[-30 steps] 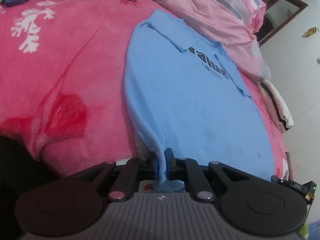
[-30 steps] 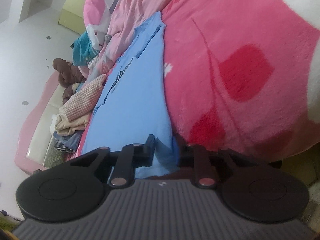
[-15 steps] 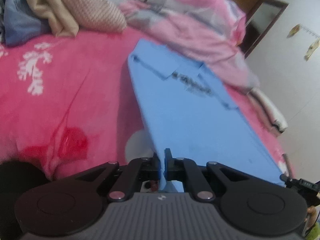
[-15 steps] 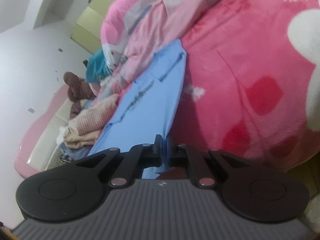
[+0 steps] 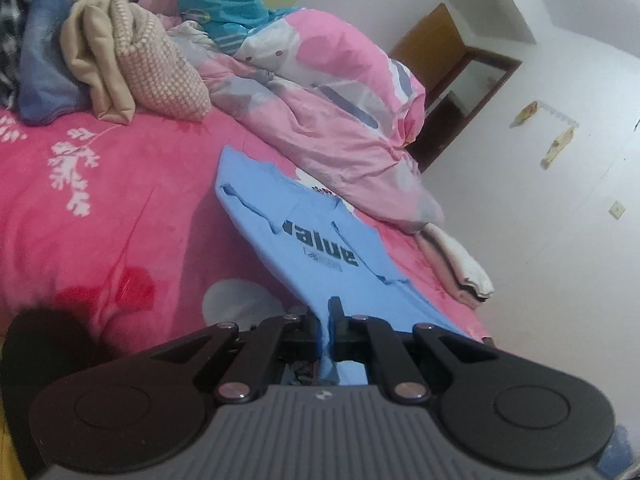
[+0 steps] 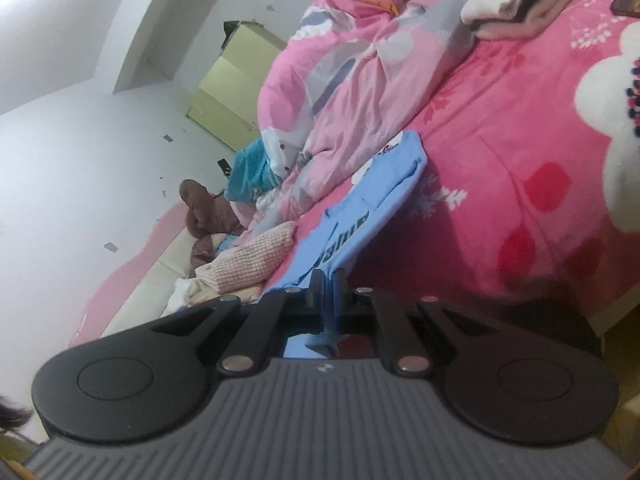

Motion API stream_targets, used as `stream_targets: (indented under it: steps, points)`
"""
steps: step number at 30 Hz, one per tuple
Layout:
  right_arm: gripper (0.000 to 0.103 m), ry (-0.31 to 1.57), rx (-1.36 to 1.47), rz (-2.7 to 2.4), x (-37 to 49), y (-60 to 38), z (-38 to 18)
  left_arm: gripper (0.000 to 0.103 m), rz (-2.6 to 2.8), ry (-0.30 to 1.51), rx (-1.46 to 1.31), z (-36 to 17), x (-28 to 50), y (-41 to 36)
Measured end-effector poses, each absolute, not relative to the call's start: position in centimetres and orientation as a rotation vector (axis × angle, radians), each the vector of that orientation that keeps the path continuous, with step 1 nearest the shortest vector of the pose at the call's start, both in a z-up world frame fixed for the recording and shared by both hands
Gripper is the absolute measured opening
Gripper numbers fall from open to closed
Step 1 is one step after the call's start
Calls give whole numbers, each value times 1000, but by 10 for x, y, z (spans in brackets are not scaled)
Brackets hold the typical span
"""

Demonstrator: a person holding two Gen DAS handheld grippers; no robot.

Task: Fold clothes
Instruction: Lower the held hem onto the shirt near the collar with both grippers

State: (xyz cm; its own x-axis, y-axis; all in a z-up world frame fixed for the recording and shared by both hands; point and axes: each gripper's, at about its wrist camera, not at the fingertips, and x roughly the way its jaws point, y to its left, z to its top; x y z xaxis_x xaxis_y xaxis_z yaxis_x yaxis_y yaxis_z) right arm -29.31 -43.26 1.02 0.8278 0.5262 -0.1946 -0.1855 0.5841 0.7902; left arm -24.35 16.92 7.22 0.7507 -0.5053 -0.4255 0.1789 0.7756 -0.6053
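blue shirt (image 5: 320, 248) pinched at both hem corners, left gripper (image 5: 326, 320) and right gripper (image 6: 329, 284) clamped on cloth | hem lifted, collar at 12 o'clock on bed (image 5: 100, 208) | probably held taut for folding over

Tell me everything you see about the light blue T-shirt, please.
The light blue T-shirt looks like soft plain cotton, with dark print reading "value" across the chest. Its sleeves appear folded inward, so it forms a long narrow strip. The far end lies on the pink blanket, beside the crumpled pink quilt. The near edge is lifted, pinched by the left gripper and the right gripper.
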Motion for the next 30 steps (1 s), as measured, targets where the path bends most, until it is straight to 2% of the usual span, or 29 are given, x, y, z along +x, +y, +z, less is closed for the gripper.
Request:
stream_targets:
  steps: [6,12,22,30]
  points:
    - [2,428,898,415,-327,-427,10,4,-390,594,-596,76,-268,180]
    - [2,450,964,429,-298,-427,4,4,-388,595,-613,77,-240,180]
    - [2,383,959,433,-182,-431,33,4,-351,557,-629,82,-130,179]
    - [2,441,1013,351,-63,-443,6,4,-255,605,-631,54,-21,184]
